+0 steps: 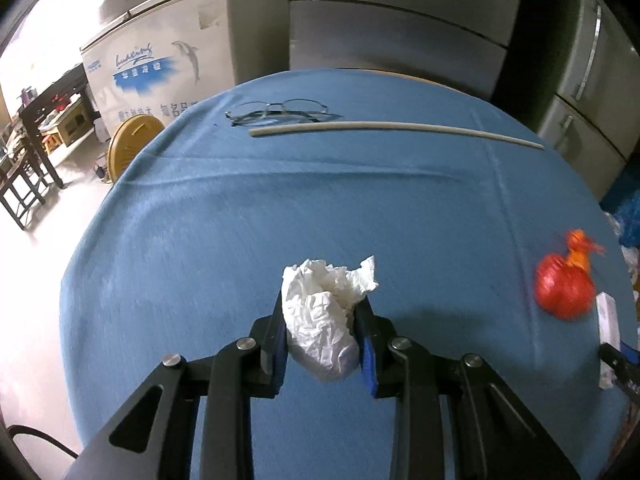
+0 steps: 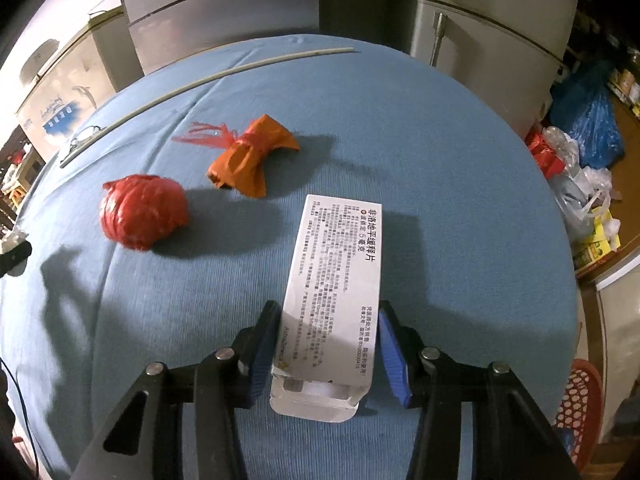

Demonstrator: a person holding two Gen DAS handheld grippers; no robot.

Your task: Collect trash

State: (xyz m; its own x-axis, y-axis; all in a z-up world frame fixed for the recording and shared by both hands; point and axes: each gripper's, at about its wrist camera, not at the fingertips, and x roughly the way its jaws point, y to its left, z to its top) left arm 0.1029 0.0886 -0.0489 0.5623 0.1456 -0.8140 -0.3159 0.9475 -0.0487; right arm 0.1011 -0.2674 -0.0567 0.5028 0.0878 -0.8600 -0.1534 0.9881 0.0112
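Note:
My left gripper (image 1: 322, 316) is shut on a crumpled white tissue (image 1: 326, 312) above the blue tablecloth (image 1: 240, 220). My right gripper (image 2: 330, 332) is around a white medicine box (image 2: 332, 280) with printed text; the left pad touches the box and a small gap shows at the right pad. A red crumpled plastic ball (image 2: 144, 212) and an orange wrapper (image 2: 252, 160) tied like a bow lie on the cloth left of the box. The red ball (image 1: 564, 288) also shows at the right of the left wrist view.
A long pale stick (image 1: 392, 128) and a pair of glasses (image 1: 280, 110) lie at the table's far side. Grey fridges (image 2: 480, 20) stand behind. Plastic bags (image 2: 580, 160) pile on the right, and a red mesh basket (image 2: 580, 412) sits low right.

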